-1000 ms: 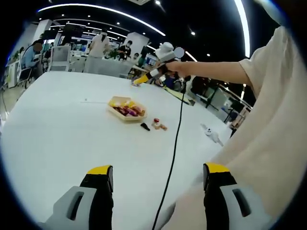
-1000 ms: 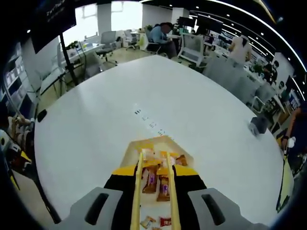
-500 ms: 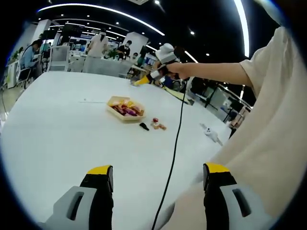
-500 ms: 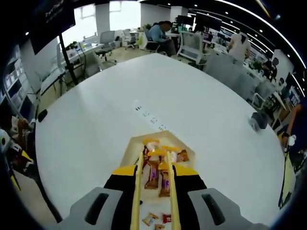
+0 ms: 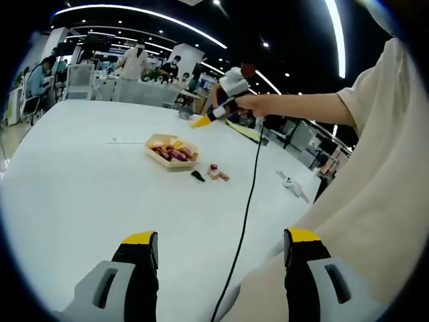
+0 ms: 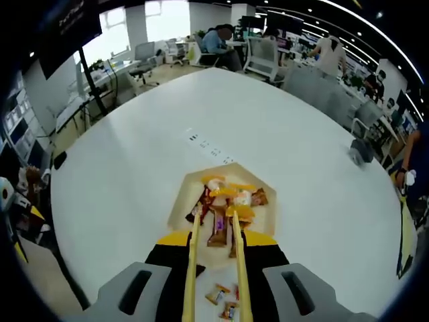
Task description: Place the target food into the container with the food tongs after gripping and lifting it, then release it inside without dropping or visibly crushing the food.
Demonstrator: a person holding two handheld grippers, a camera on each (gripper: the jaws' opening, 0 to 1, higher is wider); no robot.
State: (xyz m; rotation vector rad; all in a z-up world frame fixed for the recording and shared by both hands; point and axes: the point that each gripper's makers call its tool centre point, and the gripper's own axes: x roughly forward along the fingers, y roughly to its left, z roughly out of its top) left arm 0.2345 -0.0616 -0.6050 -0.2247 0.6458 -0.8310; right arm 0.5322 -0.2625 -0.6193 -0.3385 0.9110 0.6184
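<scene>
Two yellow-tipped jaws of the left claw (image 5: 221, 245) stand wide apart at the bottom of the left gripper view, with nothing between them, low over the white worktop (image 5: 80, 188). Farther out on that worktop sits a shallow tan tray (image 5: 171, 151) filled with wrapped snacks. Just beside the tray lie a small dark item (image 5: 197, 176) and a few loose wrapped snacks (image 5: 216, 172). A pale sleeve (image 5: 375, 174) covers the right side of this view, and the person's arm reaches out from it, holding the right claw (image 5: 201, 121) up in the air above and beyond the tray. A black cable (image 5: 247, 194) hangs from that hand down across the worktop. A small white object (image 5: 292, 186) lies near the worktop's far right edge.

In the right gripper view, the right claw (image 6: 214, 245) looks down on the tray (image 6: 179, 201) from above. Its jaws are drawn in close on a pair of slim yellow tongs (image 6: 236, 268), whose two arms run forward side by side with a narrow gap. The tong tips reach over the near part of the tray, above the heap of wrapped food (image 6: 226, 201); whether they pinch a piece I cannot tell. The loose snacks (image 6: 220, 295) lie on the worktop below, between the tong arms. People sit at desks in the office behind.
</scene>
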